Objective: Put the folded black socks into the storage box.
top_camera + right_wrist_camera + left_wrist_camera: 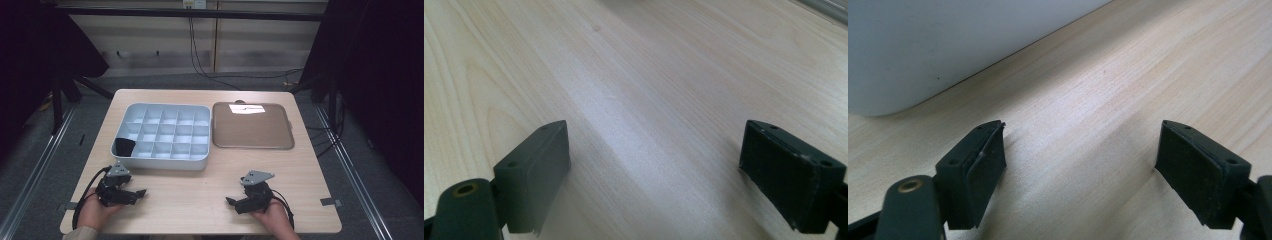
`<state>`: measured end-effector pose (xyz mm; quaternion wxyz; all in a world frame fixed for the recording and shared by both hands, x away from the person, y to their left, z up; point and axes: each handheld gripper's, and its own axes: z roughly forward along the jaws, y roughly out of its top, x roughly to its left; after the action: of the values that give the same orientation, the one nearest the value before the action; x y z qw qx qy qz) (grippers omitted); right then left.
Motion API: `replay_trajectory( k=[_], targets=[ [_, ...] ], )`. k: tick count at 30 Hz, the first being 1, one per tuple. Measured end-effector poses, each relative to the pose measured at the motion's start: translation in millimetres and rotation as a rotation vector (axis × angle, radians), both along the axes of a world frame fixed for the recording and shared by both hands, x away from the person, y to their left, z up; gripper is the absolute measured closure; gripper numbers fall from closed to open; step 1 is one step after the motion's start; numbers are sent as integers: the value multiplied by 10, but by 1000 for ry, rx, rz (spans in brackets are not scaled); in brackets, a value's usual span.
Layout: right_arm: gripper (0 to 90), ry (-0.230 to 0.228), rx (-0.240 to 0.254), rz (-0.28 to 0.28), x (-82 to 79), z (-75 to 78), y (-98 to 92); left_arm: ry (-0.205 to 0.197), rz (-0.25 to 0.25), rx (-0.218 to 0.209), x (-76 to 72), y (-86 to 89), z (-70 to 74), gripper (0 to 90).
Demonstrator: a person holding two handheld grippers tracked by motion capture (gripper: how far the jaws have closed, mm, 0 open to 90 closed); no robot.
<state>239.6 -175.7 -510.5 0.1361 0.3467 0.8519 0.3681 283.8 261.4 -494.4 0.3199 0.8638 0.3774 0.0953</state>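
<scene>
Left gripper (131, 193) rested by the table's (200, 200) near edge, jaws spread wide and empty, just short of the white compartment tray's (165, 162) front wall — its black-filled corner cell (123, 147) nearest. Right gripper (235, 201) lay opposite, equally wide, bare wood between them. Brown flat tray (253, 126) sat beside the white one — near the table's right edge

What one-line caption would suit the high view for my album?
Two hand-held tools, left and right, rest open before a white divided box and a brown tray.
</scene>
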Motion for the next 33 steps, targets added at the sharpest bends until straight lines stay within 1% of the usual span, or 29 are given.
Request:
replay_trajectory(
  k=[3, 4, 5, 8, 9, 13, 16, 27, 30, 31, 33],
  targets=[
    [123, 0, 0, 0, 0, 0, 0, -4, 1, 1, -9, -10, -7, 170],
    [123, 0, 0, 0, 0, 0, 0, -14, -5, 12, -17, -28, -15, 160],
    [123, 0, 0, 0, 0, 0, 0, -14, -7, 24, -22, -38, -12, 154],
    [124, 0, 0, 0, -1, 0, 0, -22, -7, 32, -26, -53, -17, 138],
    [123, 0, 0, 0, -1, 0, 0, -23, 0, 29, -32, -66, -23, 135],
    [123, 0, 0, 0, -1, 0, 0, -21, -1, 32, -35, -77, -27, 116],
    [123, 0, 0, 0, -1, 0, 0, -27, -12, 44, -40, -96, -36, 95],
    [123, -1, 0, 1, 0, -1, 0, -34, -19, 41, -44, -131, -66, 27],
    [124, -2, 0, 2, -1, -1, 0, -45, -30, 31, -43, -128, -86, 1],
    [123, -1, 0, 1, -1, -1, 0, -51, -37, 35, -40, -120, -85, 0],
    [123, -1, 2, 2, -2, -1, 0, -59, -39, 26, -41, -115, -94, 0]
  ],
)
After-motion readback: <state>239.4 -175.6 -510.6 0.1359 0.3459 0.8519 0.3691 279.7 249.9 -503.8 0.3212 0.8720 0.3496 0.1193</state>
